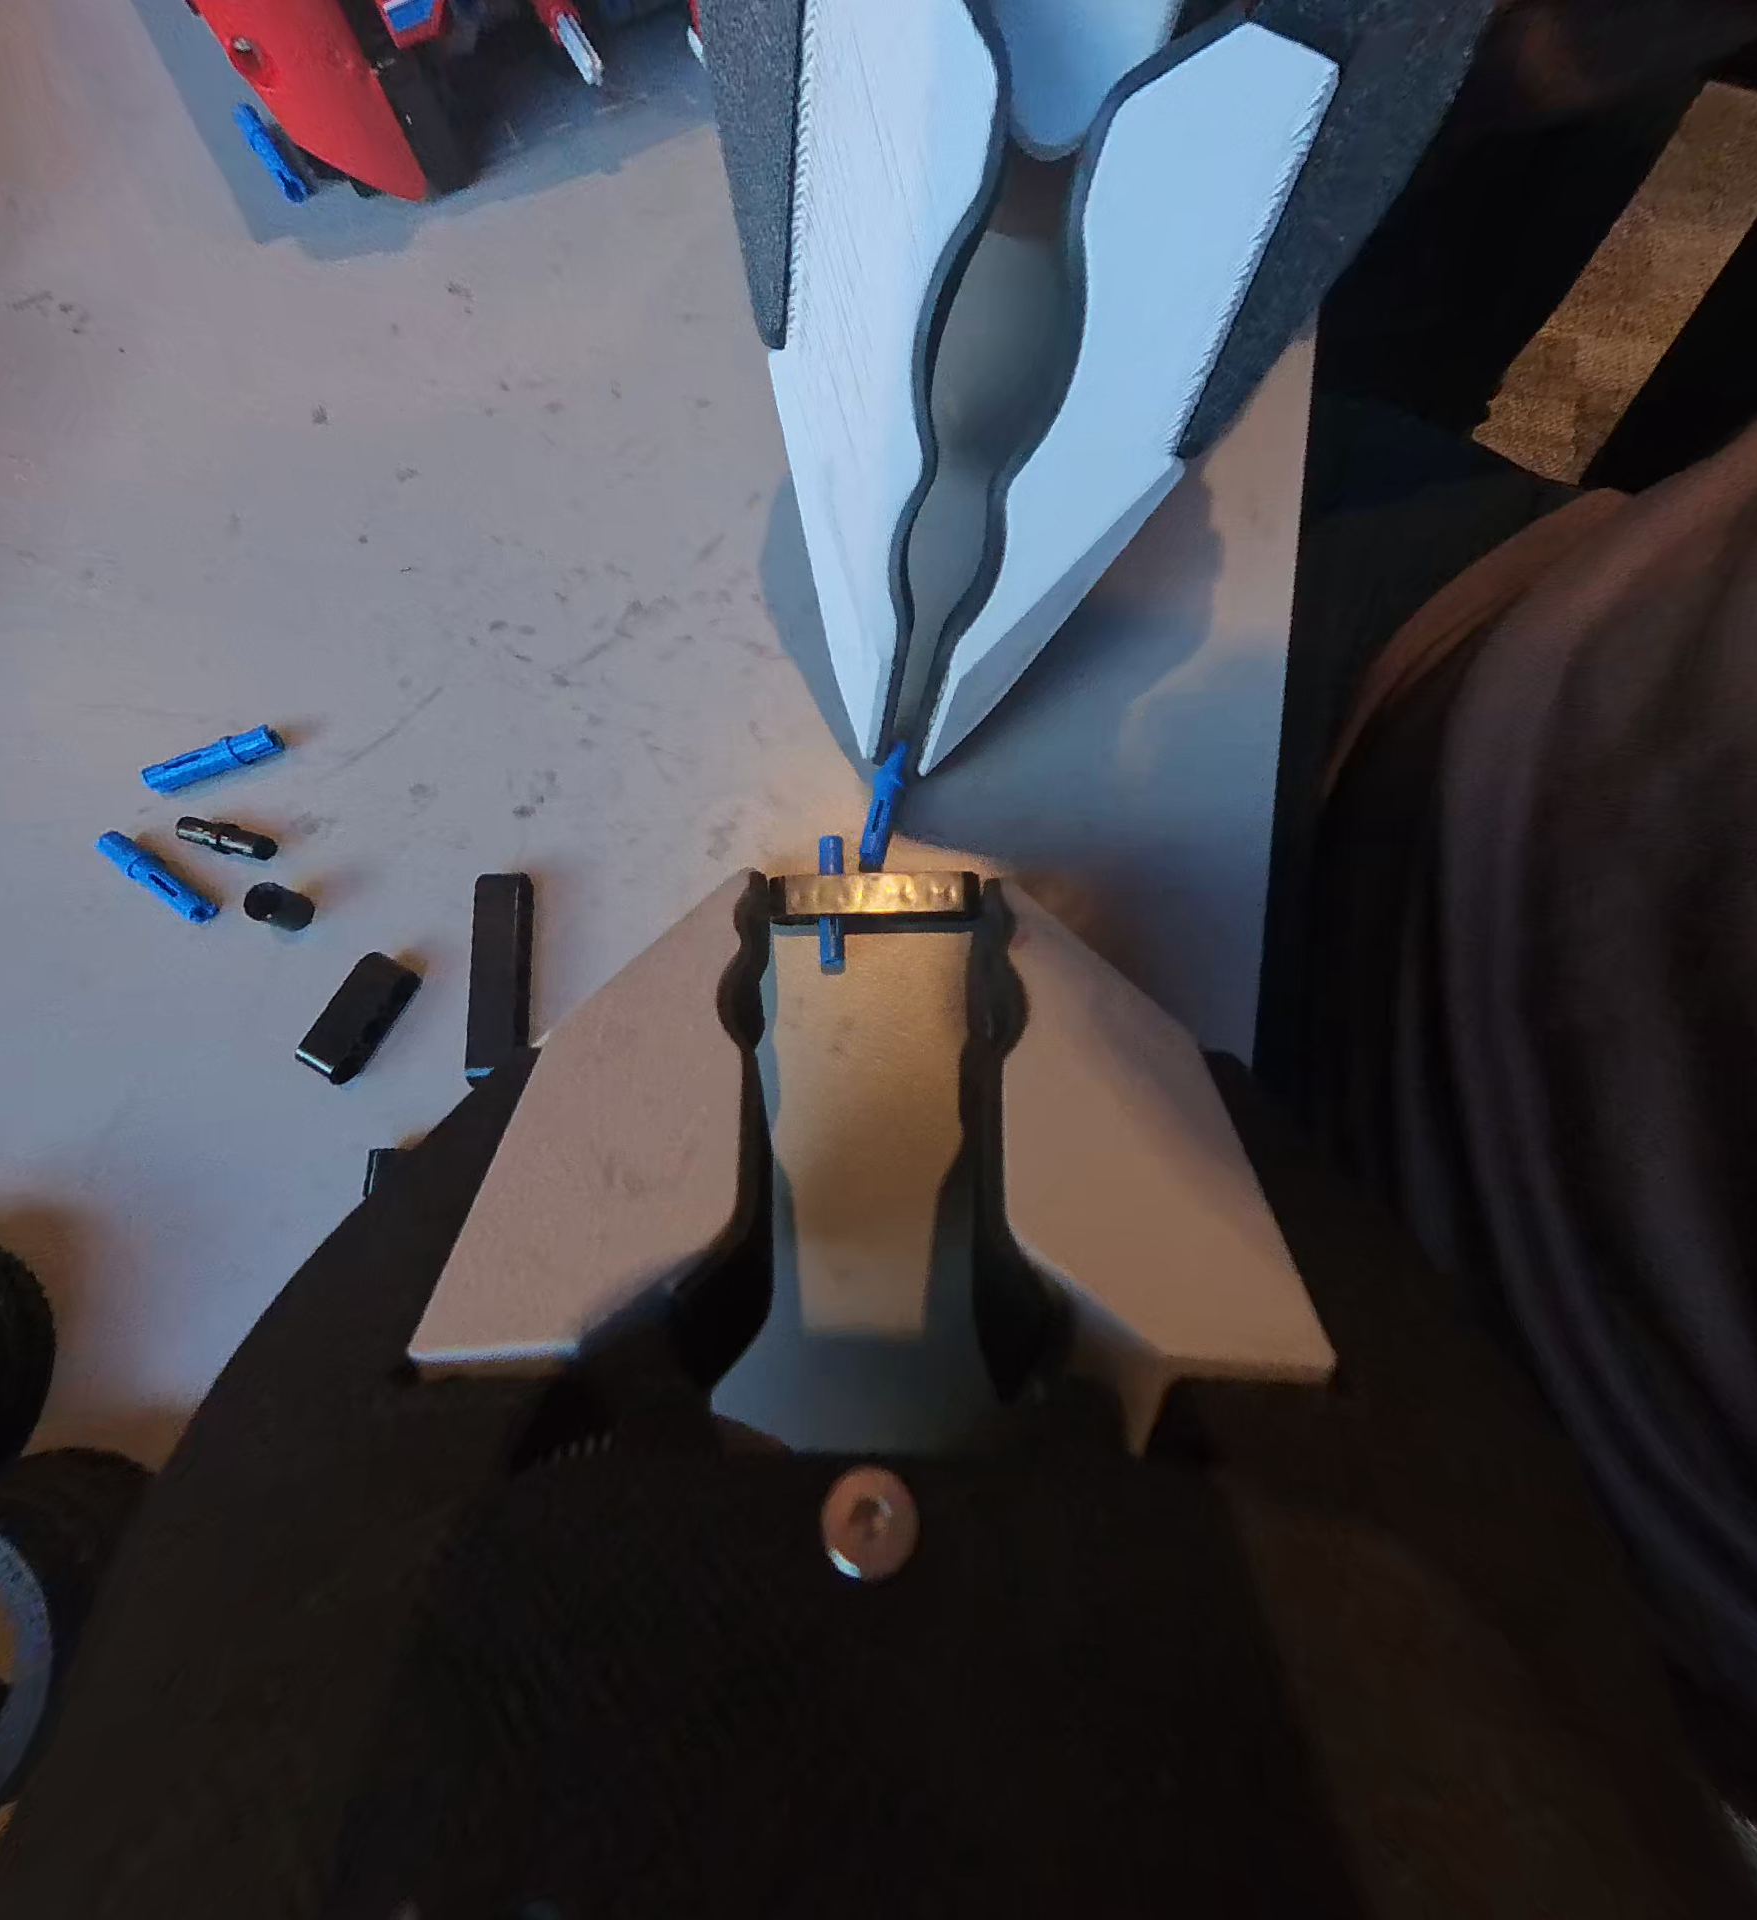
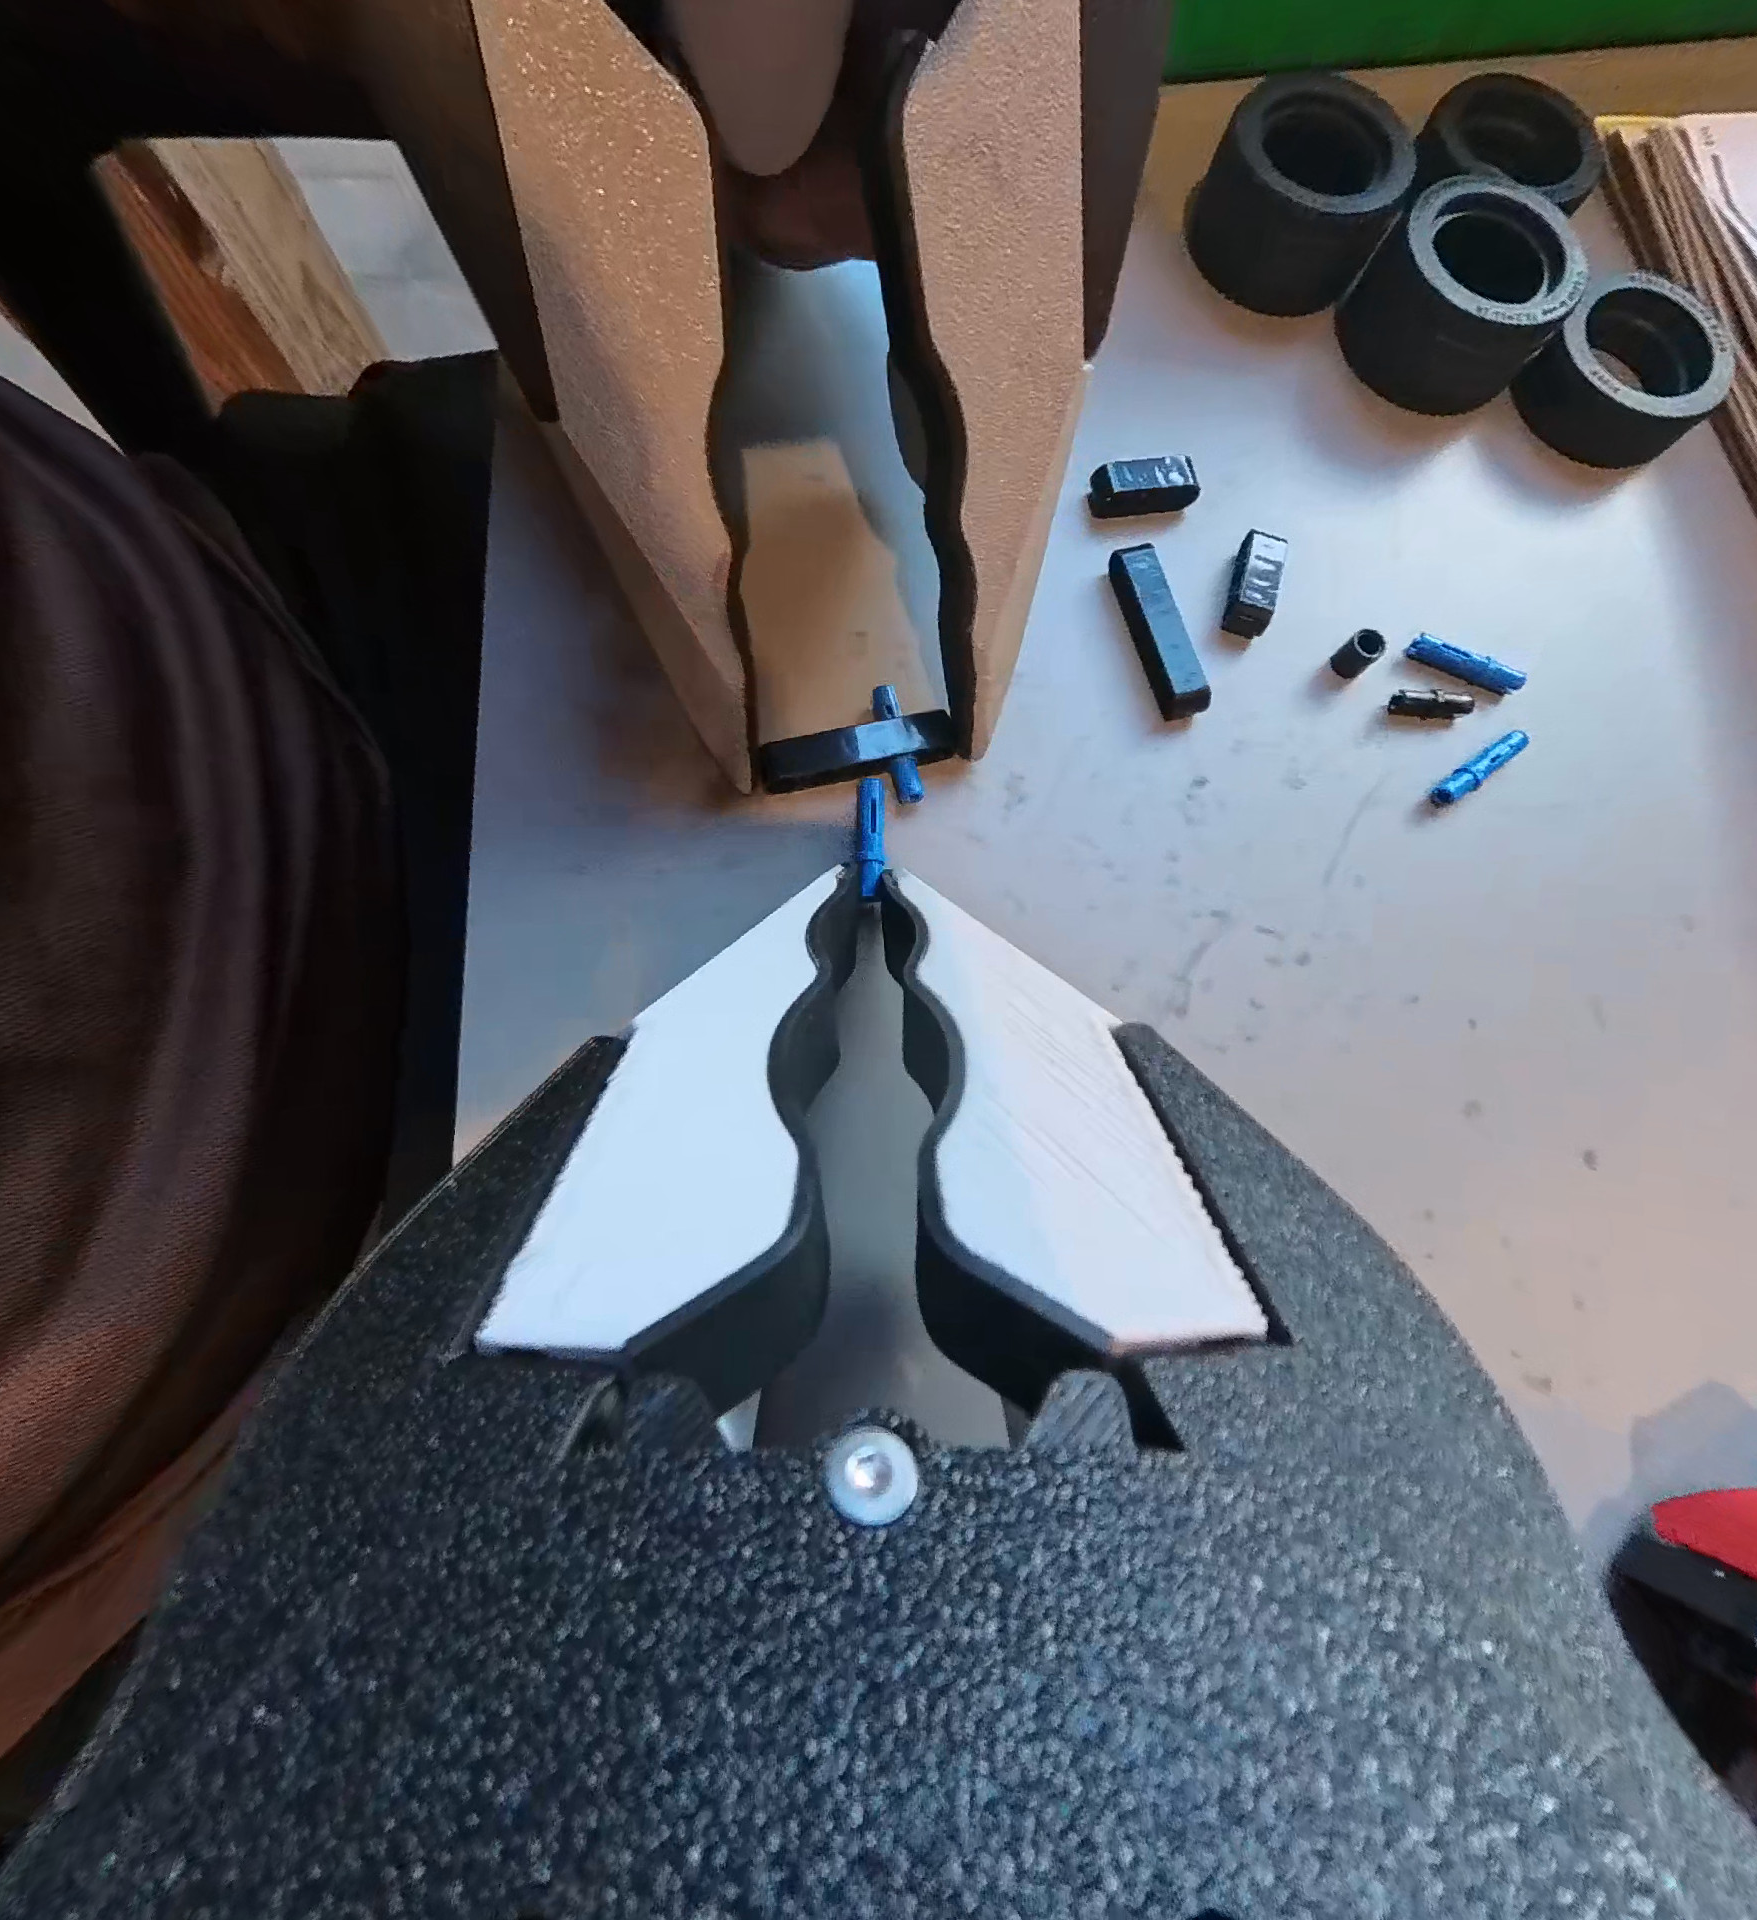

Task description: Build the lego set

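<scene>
**Second pin lined up at the beam**

Left wrist view: left gripper point(image 1: 874, 899) clamps a short black beam point(image 1: 874, 896) crosswise between its tips, one blue pin point(image 1: 831, 902) already through it. Right gripper point(image 1: 900, 750) comes in from opposite, pinching a second blue pin point(image 1: 882, 805) by its tail.

Right wrist view: the held pin's long axis points straight ahead at the beam, tip just short of it (hole itself not visible), just beside the seated pin. Spare pins point(image 2: 1464, 663) and tyres point(image 2: 1456, 281) lie on the table point(image 2: 1373, 1039), well off to the right.
</scene>
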{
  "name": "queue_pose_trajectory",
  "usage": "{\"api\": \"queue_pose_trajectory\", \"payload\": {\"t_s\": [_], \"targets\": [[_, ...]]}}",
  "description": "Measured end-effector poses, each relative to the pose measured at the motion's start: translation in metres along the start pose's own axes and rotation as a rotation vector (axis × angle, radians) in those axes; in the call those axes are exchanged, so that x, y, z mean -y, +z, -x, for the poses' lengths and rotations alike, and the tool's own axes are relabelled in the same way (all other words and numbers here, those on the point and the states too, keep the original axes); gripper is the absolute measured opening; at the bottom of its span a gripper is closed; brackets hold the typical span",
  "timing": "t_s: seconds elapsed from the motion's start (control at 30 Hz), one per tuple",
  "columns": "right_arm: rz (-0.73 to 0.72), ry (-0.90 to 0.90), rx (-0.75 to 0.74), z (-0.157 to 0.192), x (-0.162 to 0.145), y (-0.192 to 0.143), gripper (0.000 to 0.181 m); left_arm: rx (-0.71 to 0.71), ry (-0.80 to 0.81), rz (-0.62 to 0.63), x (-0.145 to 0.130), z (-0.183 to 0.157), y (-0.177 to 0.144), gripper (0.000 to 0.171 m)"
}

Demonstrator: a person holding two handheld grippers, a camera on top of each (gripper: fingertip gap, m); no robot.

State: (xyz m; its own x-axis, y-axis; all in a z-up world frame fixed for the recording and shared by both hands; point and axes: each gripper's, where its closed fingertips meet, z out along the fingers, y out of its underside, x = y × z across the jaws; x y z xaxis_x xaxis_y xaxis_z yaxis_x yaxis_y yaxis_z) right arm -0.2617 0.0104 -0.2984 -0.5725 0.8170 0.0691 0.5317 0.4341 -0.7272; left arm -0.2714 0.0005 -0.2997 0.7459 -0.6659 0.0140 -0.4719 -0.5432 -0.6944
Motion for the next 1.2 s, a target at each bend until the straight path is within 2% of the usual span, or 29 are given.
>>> {"api": "queue_pose_trajectory", "payload": {"t_s": [0.4,0.67,1.07,1.2], "targets": [[0.038,-0.056,0.029,0.0014,-0.0002,0.0014,0.003,-0.080,0.063,-0.030,0.0021,-0.0021,0.0022,0.038],[-0.029,0.127,0.206,0.0047,0.0079,-0.0030,0.003,-0.152,0.120,-0.032,0.0012,-0.0048,0.0016,0.038],[0.003,0.080,0.104,0.0044,0.0023,0.0032,0.002,-0.143,0.114,-0.034,0.0001,-0.0041,0.0004,0.038],[-0.002,0.137,0.146,0.0044,0.0038,0.0050,0.002,-0.132,0.102,-0.033,-0.0008,-0.0030,-0.0004,0.037]]}}
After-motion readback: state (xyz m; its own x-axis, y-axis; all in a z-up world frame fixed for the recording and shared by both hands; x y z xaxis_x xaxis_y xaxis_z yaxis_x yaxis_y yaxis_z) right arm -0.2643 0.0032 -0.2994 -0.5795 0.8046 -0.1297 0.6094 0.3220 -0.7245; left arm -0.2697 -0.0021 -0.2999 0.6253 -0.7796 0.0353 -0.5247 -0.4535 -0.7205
